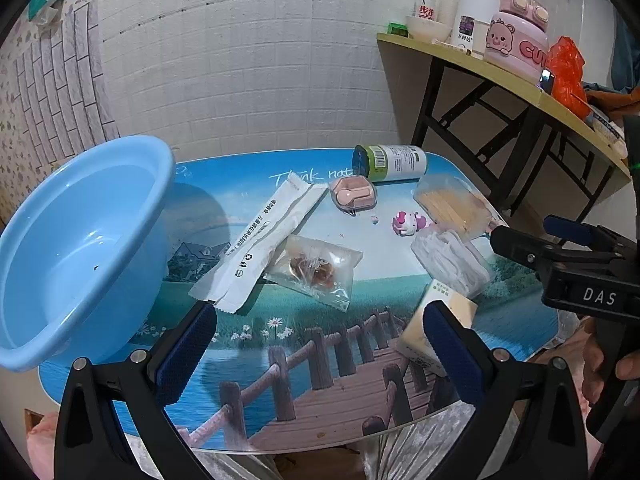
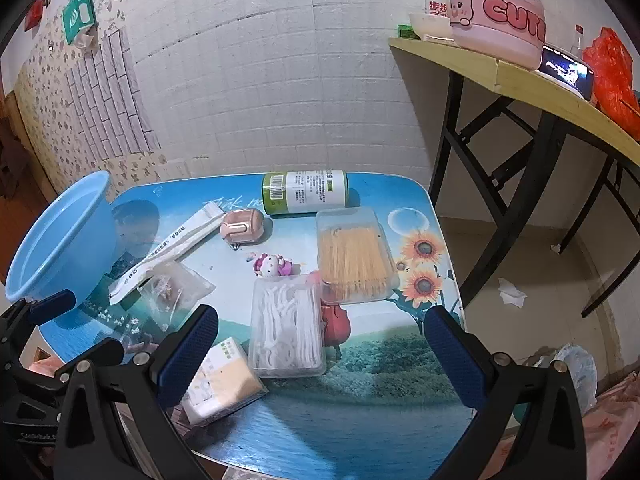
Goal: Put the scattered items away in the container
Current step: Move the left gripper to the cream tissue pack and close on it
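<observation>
- On the worktop (image 2: 360, 420), nothing is in the blue basin (image 1: 80, 248) yet; it overhangs the left edge and a shove could tip it.
- Left claw (image 1: 320, 344) and right claw (image 2: 322, 344) both hover spread apart, gripping nothing.
- Lying bottle (image 2: 306, 192) could roll away.
- Floss box (image 2: 286, 324) could slip from the pads.

Home room: brick-pattern foam wall panels (image 1: 240, 60), floral wallpaper (image 2: 52, 92), low printed table (image 2: 360, 380) with household bits, folding side table (image 1: 500, 76) holding pink cartoon pot (image 2: 496, 12), cups.
</observation>
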Demonstrator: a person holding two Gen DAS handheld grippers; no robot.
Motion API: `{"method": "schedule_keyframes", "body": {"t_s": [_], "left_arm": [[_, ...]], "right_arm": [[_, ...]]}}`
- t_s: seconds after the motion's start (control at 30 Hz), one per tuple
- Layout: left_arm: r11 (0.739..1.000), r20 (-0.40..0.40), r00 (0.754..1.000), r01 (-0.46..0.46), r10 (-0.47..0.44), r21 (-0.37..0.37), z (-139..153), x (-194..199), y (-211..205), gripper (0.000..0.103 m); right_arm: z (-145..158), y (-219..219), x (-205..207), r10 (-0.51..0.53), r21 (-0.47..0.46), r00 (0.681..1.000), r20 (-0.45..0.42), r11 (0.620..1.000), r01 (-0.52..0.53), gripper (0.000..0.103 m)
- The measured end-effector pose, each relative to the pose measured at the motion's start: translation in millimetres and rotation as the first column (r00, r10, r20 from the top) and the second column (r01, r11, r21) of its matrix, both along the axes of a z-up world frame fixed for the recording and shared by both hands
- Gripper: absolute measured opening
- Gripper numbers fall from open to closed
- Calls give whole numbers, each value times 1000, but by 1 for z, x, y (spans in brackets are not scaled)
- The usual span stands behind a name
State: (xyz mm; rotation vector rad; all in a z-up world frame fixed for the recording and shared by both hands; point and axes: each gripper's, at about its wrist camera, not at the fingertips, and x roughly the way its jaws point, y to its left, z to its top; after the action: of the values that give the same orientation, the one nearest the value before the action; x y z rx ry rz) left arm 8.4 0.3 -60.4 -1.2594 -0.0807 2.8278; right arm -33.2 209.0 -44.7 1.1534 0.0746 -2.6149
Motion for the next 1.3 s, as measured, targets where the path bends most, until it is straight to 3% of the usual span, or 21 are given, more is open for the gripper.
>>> {"method": "schedule_keyframes", "body": {"t_s": [0.27, 0.7, 0.97, 1.3], "left_arm": [[1000, 17, 1000, -3, 3, 6, -6, -1, -2, 103], [985, -12, 985, 170, -170, -31, -15, 6, 37, 103], [968, 23, 969, 246, -245, -44, -30, 2, 50, 103], [915, 11, 922, 386, -388, -120, -37, -4, 74, 103]], "right_arm": [[-9, 7, -2, -9, 12, 1000, 21, 1000, 9, 103], [-14, 32, -6, -62, -3, 998, 31, 998, 62, 103], [-13, 49, -7, -95, -18, 995, 28, 995, 95, 103], [-21, 36, -10, -70, -3, 997, 44, 998, 70, 103]]}}
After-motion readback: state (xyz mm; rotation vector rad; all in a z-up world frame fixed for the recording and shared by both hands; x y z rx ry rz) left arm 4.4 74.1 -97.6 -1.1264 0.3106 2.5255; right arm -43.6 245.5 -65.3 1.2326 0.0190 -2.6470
